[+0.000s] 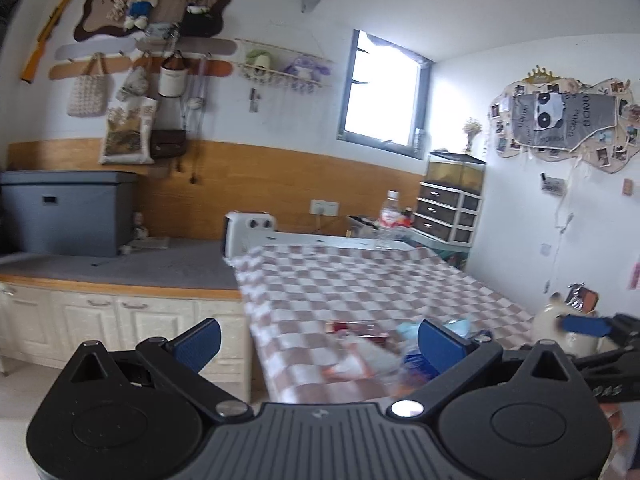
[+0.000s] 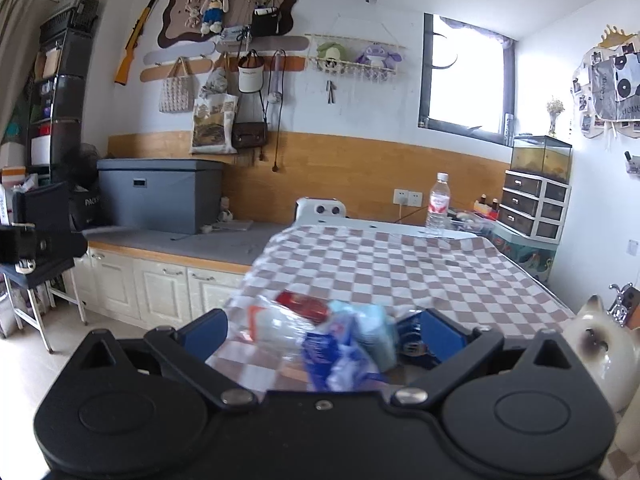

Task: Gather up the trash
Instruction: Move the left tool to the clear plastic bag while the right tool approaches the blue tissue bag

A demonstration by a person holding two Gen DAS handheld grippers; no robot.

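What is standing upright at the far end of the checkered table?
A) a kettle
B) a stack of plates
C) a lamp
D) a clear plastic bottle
D: a clear plastic bottle with a red label stands upright at the far edge of the checkered table.

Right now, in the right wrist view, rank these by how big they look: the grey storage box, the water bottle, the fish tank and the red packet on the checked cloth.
1. grey storage box
2. fish tank
3. and 4. water bottle and red packet: they look about alike. The packet is nearer, blurred and partly hidden by other trash, so I won't rank them.
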